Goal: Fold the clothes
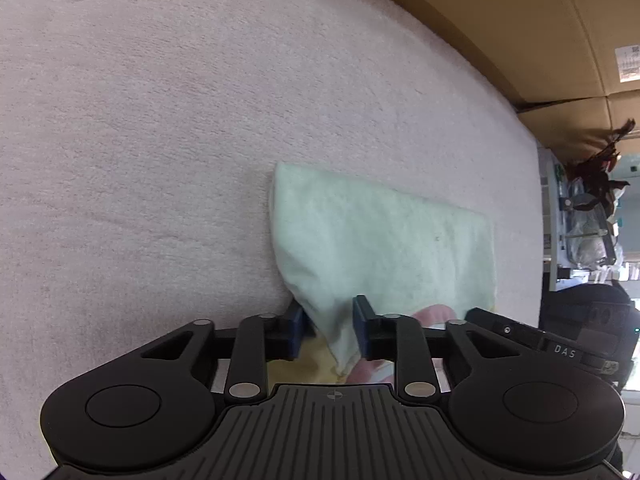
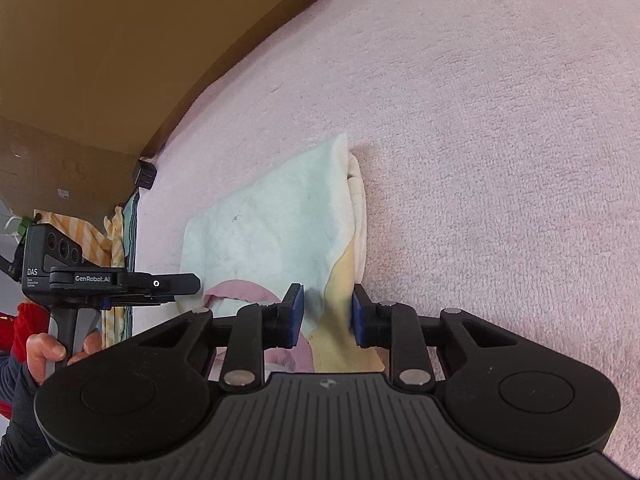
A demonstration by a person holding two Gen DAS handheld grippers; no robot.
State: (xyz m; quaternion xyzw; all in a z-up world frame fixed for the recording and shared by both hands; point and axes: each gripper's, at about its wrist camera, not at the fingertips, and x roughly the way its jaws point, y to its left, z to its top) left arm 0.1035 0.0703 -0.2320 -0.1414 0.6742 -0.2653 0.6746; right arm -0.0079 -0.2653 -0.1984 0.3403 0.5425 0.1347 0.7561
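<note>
Cloth: we see a small pale green towel point(image 1: 380, 236), already folded over, with yellow and pink patches at its near edge; the fold's layers show as a thick white roll along its right side in the right wrist view.
Where it lies: the towel rests flat on the pink fleecy blanket point(image 1: 160, 120), which we take as our landmark; it sits near the blanket's near edge, well short of the brown cardboard wall point(image 1: 520, 20) behind the blanket's far edge.
Left gripper point(image 1: 330, 326): nearly closed, its blue pads point(image 1: 297, 330) pinching the towel's near left corner, which bunches into a point between them.
Right gripper point(image 2: 327, 314): also nearly closed, its pads squeezing the yellow near right corner of the towel, the cloth puckered between them.
Person: a hand point(image 2: 44, 350) in a dark sleeve holds the left gripper's handle, off the blanket's left side in the right wrist view.
How it will handle: we judge the towel light, soft and limp, not fragile; it will sag and drape once lifted, and the fleecy blanket may drag on it.
Where to hold: we think the two near corners are right, gripping all layers together so that no layer slips out.
</note>
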